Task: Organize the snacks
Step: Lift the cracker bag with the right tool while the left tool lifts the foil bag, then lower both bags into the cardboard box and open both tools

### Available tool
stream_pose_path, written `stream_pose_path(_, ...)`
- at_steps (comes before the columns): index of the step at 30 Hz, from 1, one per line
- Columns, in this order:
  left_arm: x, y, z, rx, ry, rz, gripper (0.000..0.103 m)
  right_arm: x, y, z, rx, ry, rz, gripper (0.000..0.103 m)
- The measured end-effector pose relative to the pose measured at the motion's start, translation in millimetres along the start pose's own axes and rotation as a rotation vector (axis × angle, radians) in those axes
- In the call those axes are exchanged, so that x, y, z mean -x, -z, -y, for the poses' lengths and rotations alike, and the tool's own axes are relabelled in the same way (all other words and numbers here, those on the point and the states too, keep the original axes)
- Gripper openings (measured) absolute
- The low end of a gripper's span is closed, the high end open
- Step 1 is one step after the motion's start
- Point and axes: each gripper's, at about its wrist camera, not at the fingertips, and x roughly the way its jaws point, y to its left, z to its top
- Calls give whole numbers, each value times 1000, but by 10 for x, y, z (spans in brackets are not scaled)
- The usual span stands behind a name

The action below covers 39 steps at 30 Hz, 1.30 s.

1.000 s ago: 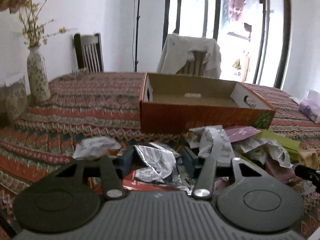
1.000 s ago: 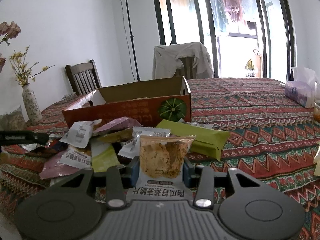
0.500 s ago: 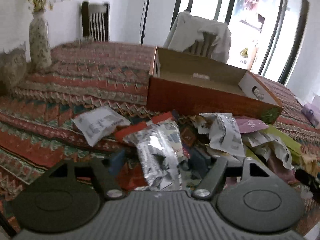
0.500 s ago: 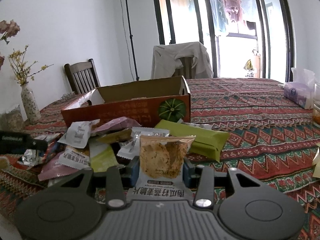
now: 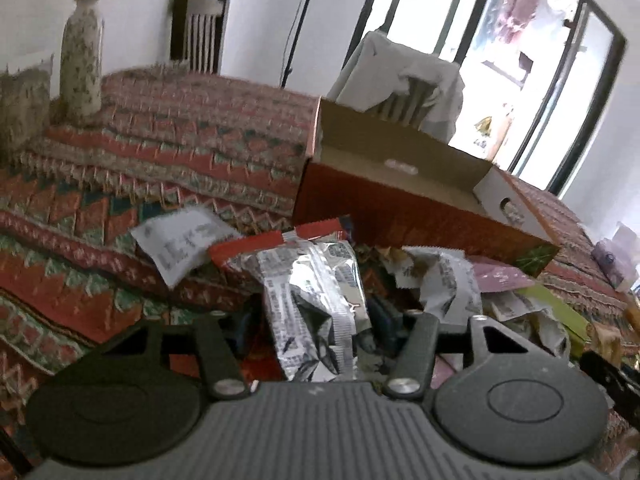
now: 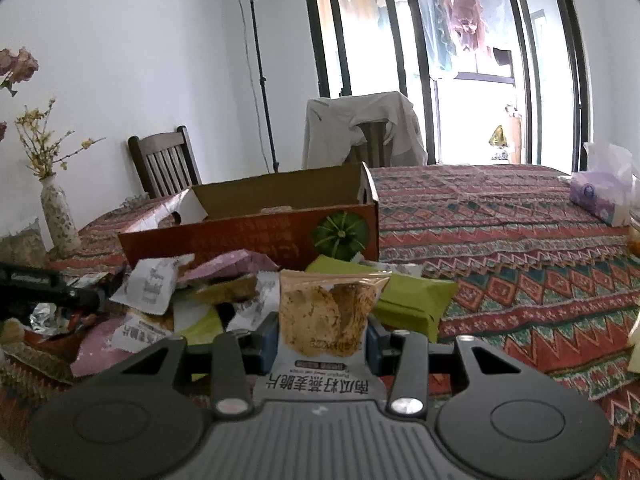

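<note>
A box (image 6: 256,236) sits on the table (image 6: 500,216). A pile of snacks (image 6: 200,292) lies in front of it. The vase (image 6: 58,216) stands to the left. Two chairs (image 6: 166,166) stand behind the table. A tissue pack (image 6: 596,196) lies far right.

Daylight enters through glass doors (image 6: 460,60) at rear; panes blown out white in both views. Left wrist view motion-blurred throughout, vase (image 5: 80,64) and chair smeared. Right wrist view sharp. Foil snack packet (image 5: 316,304) shows specular glare. Fisheye bending and dark vignette at corners
</note>
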Motion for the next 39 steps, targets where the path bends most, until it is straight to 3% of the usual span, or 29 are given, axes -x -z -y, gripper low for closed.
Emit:
stream_pose_path(10,196,-259,167,-76,72,151,57,-240,-363,-123,62,-32,69,42)
stream_pose_path(16,-65,-660,396,-102,100,196,57,-525,-814,-182,96,-43,135,42)
stream_pose_path(21,-413,-942,614,-109,108,193,57,-901,-1175,-220,80,-42,132,42)
stream_pose_path(25,-644,-1078,788,-124,104,203,57,-1241,-1379,-221,50,-22,92,42)
stream_pose_path(29,-924,-1150,867,-131,54,204,57,-1577,-1463,-209,23,7,58,42)
stream_pose_path(33,-1095,-1062,834,-145,6,202,57,-1876,-1389,-186,15,2,-20,43)
stream_pose_path(39,-1273,-987,781,-172,16,170,58,-2111,-1225,-148,19,12,-112,44)
